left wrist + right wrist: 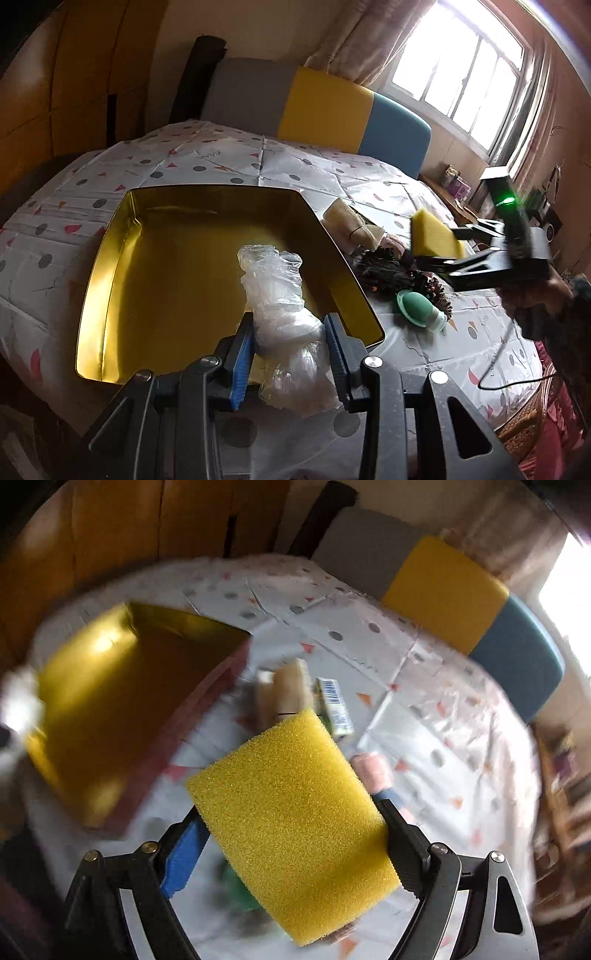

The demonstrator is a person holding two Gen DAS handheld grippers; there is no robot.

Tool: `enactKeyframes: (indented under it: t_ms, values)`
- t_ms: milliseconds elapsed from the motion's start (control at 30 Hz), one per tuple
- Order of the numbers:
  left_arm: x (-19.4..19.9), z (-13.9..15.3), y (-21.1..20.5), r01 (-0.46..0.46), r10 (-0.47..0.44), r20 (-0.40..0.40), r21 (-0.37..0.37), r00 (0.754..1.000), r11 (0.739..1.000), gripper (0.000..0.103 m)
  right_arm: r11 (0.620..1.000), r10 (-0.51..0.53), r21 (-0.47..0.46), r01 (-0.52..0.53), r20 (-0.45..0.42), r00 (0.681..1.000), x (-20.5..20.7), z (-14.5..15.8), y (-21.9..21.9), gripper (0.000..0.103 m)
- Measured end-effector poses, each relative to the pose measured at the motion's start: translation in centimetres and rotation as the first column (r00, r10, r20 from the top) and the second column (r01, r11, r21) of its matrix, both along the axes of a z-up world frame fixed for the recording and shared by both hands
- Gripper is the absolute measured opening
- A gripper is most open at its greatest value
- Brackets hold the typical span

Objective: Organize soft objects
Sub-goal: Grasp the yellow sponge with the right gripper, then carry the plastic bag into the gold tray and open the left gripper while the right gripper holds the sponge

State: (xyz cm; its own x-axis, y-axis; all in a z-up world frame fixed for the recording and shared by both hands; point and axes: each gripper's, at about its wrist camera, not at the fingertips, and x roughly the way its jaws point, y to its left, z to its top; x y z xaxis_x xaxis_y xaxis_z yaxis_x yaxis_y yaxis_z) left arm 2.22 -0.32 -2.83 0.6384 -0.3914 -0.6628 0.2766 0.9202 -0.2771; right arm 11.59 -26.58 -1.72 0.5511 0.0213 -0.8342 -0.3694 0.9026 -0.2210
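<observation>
My left gripper (290, 328) is shut on a crumpled clear plastic bag (280, 299) and holds it over the near right corner of the gold-lined box (110, 266). My right gripper (291, 819) is shut on a yellow sponge (295, 819), held in the air above the table. In the left wrist view the right gripper (436, 243) holds the sponge (434, 232) to the right of the box. The box (110, 701) lies to the left in the blurred right wrist view.
Right of the box lie a cream cloth roll (351, 221), a dark tangled bundle (399, 277) and a green egg-shaped sponge in its holder (417, 306). A pink roll (369, 771) and a small carton (334, 705) lie on the patterned tablecloth (184, 162). A chair back (314, 103) stands behind.
</observation>
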Motion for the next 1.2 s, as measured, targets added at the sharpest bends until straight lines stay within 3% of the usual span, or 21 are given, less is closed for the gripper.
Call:
enactKeyframes:
  t_ms: [67,167,333,433,700,1067,1200]
  values:
    - [-0.1,0.0,0.1,-0.005,0.005,-0.004,-0.003,1.0,1.0,0.037,0.995,-0.002,0.1,0.006,-0.039,0.999,-1.4,0.1,0.2,0.089]
    - [0.2,-0.4,0.6,-0.026,0.026,-0.037,-0.01,0.999,1.0,0.037,0.98,0.009,0.197,0.016,-0.126,0.992,-3.2,-2.1,1.1,0.09]
    - [1.6,-0.6,2.5,-0.07,0.07,-0.069,0.004,0.995,0.998,0.037,0.982,-0.005,0.182,0.046,-0.217,0.976,-5.5,-7.7,2.2,0.089]
    - [2.8,-0.2,3.3,-0.079,0.082,-0.055,0.047,0.995,0.996,0.037,0.989,-0.019,0.139,0.05,-0.215,0.976,-5.9,-9.6,2.5,0.089]
    - [9.1,-0.9,5.2,-0.153,0.167,-0.071,0.166,0.983,0.974,0.037,0.991,-0.004,0.132,0.028,-0.18,0.984,-6.9,-10.2,3.1,0.088]
    - [17.0,-3.6,6.0,-0.155,0.201,-0.135,0.292,0.97,0.944,0.041,0.991,0.008,0.131,0.017,-0.184,0.983,-5.6,-10.5,3.1,0.088]
    - [19.0,-4.9,6.3,-0.177,0.235,-0.151,0.323,0.96,0.93,0.051,0.992,0.013,0.126,0.009,-0.18,0.984,-5.3,-10.7,3.3,0.088]
